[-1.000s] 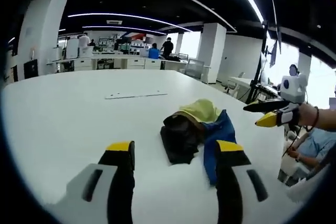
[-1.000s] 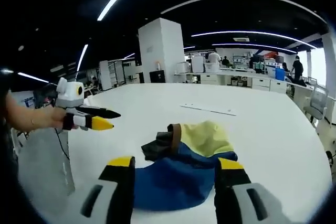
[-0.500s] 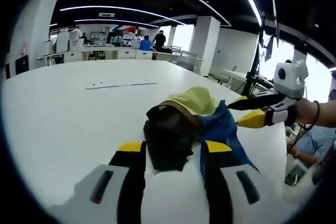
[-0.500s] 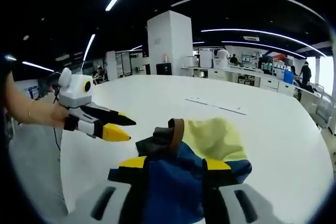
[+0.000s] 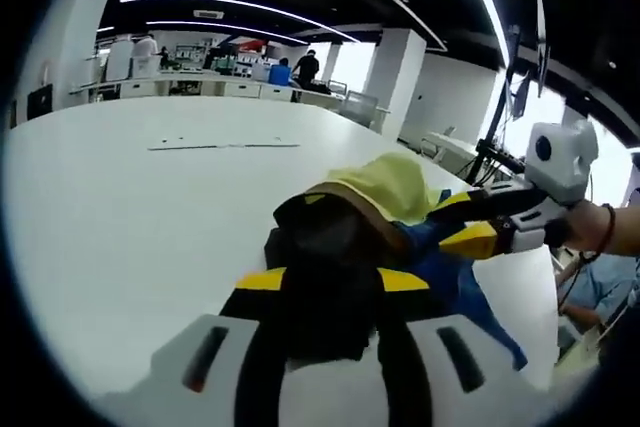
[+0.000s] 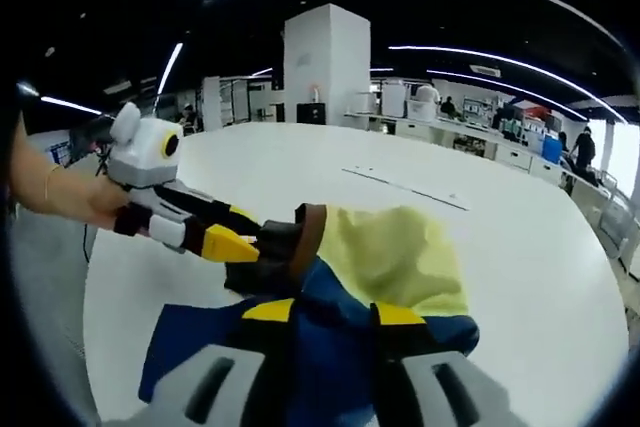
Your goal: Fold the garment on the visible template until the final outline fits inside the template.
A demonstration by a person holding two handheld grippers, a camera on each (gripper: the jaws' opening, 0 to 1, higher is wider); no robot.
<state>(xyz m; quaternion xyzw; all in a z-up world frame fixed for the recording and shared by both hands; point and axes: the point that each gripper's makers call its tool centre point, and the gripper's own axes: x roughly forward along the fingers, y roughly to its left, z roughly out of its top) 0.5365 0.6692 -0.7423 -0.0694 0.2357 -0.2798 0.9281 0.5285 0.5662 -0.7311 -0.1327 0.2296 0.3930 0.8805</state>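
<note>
Nearest in the left gripper view, the left gripper point(image 5: 324, 280) has its jaws narrowed around the black part of the garment point(image 5: 365, 222), which lies crumpled on the white table point(image 5: 120, 197). In the right gripper view, the right gripper point(image 6: 332, 313) is closed onto the blue cloth. Both pinches are best taken at edges, then drawn apart to spread it flat. Farther off lies a thin strip point(image 6: 405, 188), perhaps the template; that cannot be told.
</note>
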